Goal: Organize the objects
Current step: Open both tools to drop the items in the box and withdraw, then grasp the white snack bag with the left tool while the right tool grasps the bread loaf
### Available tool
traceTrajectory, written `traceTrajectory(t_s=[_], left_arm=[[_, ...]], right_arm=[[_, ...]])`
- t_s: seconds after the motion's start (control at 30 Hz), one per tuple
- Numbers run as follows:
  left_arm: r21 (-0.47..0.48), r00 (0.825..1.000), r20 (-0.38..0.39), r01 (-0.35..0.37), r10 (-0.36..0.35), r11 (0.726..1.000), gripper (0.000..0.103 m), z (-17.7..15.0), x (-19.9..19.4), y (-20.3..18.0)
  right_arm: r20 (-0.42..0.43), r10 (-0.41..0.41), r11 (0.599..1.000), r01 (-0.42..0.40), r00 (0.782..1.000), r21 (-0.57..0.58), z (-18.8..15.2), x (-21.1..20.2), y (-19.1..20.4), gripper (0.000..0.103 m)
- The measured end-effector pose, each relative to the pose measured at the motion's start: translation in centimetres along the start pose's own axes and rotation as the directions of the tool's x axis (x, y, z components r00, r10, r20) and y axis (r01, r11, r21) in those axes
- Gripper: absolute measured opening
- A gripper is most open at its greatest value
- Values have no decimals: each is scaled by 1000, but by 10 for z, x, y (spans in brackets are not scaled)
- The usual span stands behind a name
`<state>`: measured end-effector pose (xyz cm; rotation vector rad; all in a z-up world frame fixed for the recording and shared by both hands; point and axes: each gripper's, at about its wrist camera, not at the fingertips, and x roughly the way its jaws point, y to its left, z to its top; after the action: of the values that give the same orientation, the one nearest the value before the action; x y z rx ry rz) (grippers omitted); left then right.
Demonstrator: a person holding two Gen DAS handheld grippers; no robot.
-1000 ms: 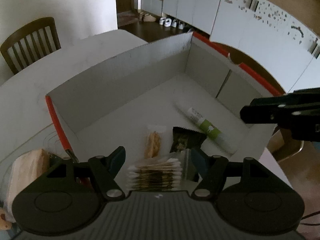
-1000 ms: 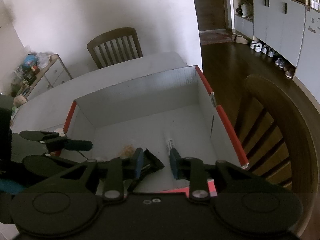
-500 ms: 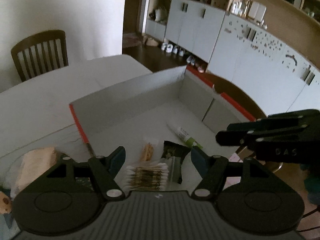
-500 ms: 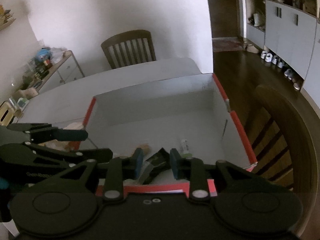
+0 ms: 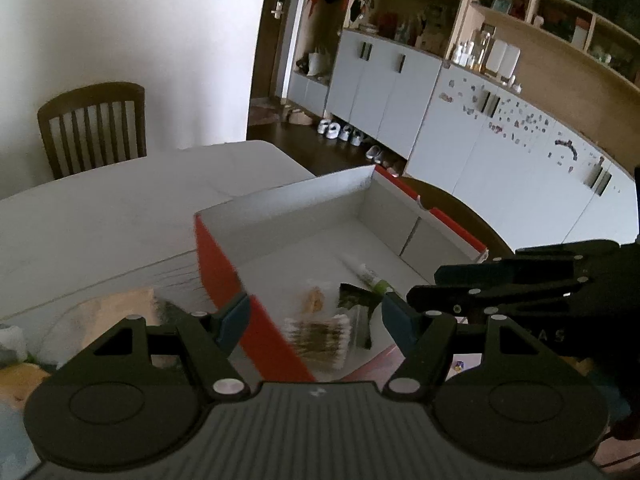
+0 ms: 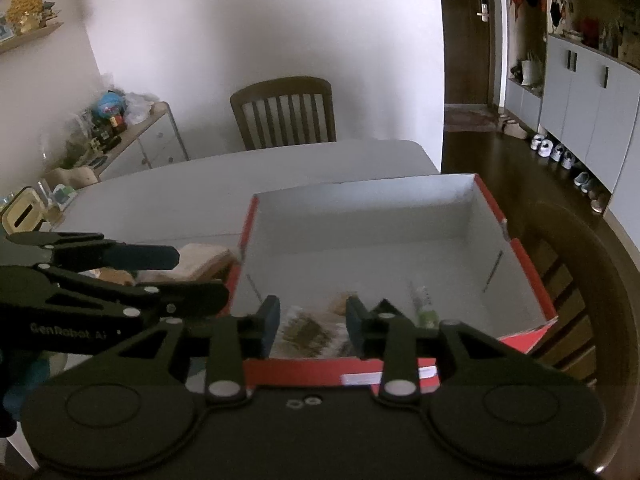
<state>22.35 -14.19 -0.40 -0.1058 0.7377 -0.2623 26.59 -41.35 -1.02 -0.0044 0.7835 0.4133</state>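
Red-edged cardboard box (image 6: 516, 248) open on the pale worktop (image 6: 280, 168), white inside, its right wall close to the worktop's edge above a dark wooden chair (image 6: 592, 280). Packed into the near end of the box floor: a bundle of cotton swabs (image 5: 318, 338), a small pale snack packet (image 5: 316, 300) just beyond it, a dark sachet (image 5: 352, 300) alongside, and a slim tube with a green end (image 5: 366, 274) lying aslant toward the right wall. Far half of the box floor bare, plenty of room there. Broad stretch of worktop free beyond the box, up to a second slatted chair (image 6: 286, 114) at the far side. To the left of the box, a pale cloth-like lump (image 6: 200, 260), blurred.

Left gripper (image 5: 316, 318) above the near left corner, fingers (image 5: 234, 318) spread wide, nothing between them, the red left wall passing underneath. Right gripper (image 6: 312, 322) over the near red rim, fingers (image 6: 270, 320) parting right now, gap empty, swabs and sachet seen through it lower down in the box. Both grippers side by side, apart, neither touching the box.
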Motion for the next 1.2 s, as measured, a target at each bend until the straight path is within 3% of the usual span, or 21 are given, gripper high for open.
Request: traceTrajectory(t_s=[0.1, 0.27, 0.3, 0.37, 0.43, 0.7, 0.87, 1.0, 1.2], left_arm=[[9, 1000, 17, -2, 2, 1000, 80, -5, -14, 12], [14, 1000, 30, 3, -3, 1000, 80, -15, -36, 36], [13, 999, 32, 2, -2, 1000, 80, -17, -40, 41], [7, 999, 33, -4, 4, 1000, 82, -21, -48, 52], [-1, 999, 39, 0, 0, 1000, 82, -26, -56, 63], [-44, 999, 41, -3, 4, 999, 83, -44, -82, 115], [-78, 999, 42, -12, 15, 997, 88, -54, -91, 146], [-96, 998, 43, -38, 42, 995, 102, -61, -96, 171], [-88, 996, 43, -73, 77, 993, 103, -69, -97, 204]], right_arm=[[3, -7, 1000, 7, 1000, 16, -2, 0, 16, 36], [19, -8, 1000, 8, 1000, 18, -6, -2, 47, 36], [24, -11, 1000, 11, 1000, 15, -7, -2, 54, 39], [39, -13, 1000, 12, 999, 8, -8, -4, 66, 58], [56, -19, 1000, 19, 998, 1, -9, -5, 78, 64], [54, -46, 999, 45, 998, 9, -12, 3, 115, 71], [39, -55, 998, 54, 998, 11, -15, 11, 133, 78], [24, -63, 998, 63, 998, 5, -13, 21, 146, 81], [6, -62, 998, 62, 998, -15, -1, 41, 164, 88]])
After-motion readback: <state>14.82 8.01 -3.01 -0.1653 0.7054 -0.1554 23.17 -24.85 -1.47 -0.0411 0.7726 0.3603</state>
